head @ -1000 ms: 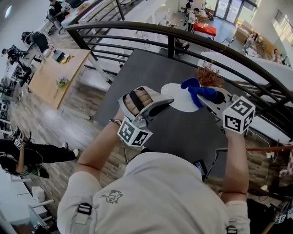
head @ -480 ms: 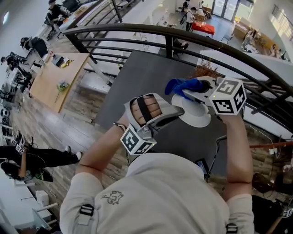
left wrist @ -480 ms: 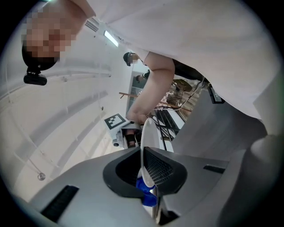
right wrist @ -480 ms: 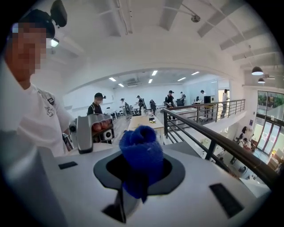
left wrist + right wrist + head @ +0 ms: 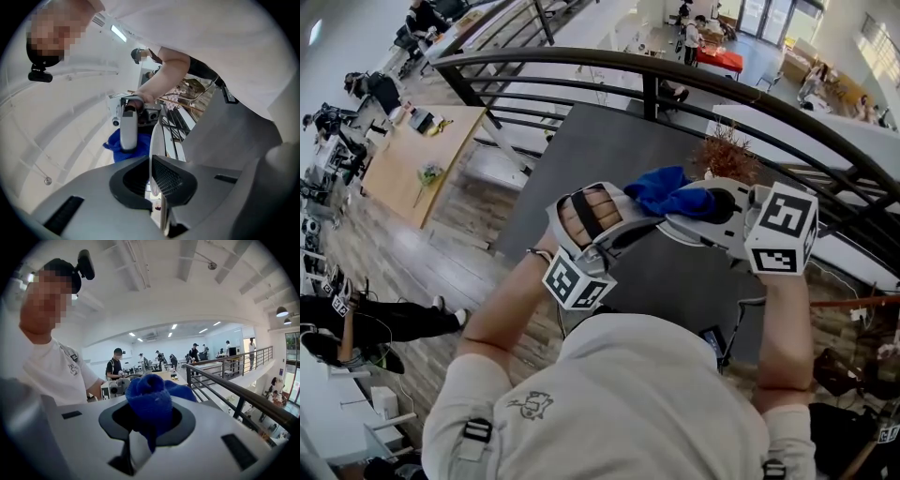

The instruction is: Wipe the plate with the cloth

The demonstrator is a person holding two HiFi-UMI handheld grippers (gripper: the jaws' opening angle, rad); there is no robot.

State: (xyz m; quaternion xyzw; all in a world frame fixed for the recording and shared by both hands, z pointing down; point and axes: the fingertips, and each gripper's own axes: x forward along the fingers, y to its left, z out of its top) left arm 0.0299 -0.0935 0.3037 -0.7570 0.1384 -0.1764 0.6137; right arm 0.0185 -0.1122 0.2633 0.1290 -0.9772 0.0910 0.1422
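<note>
Two closed grips at the centre of the head view: left gripper pinched the edge-on plate by its rim, right gripper clamped the bunched blue cloth beside it; hard wiping pressure could have levered the plate loose

We wear a white short-sleeved shirt with a small grey chest print, black strap buckles at both shoulders, and a thin wristband.
</note>
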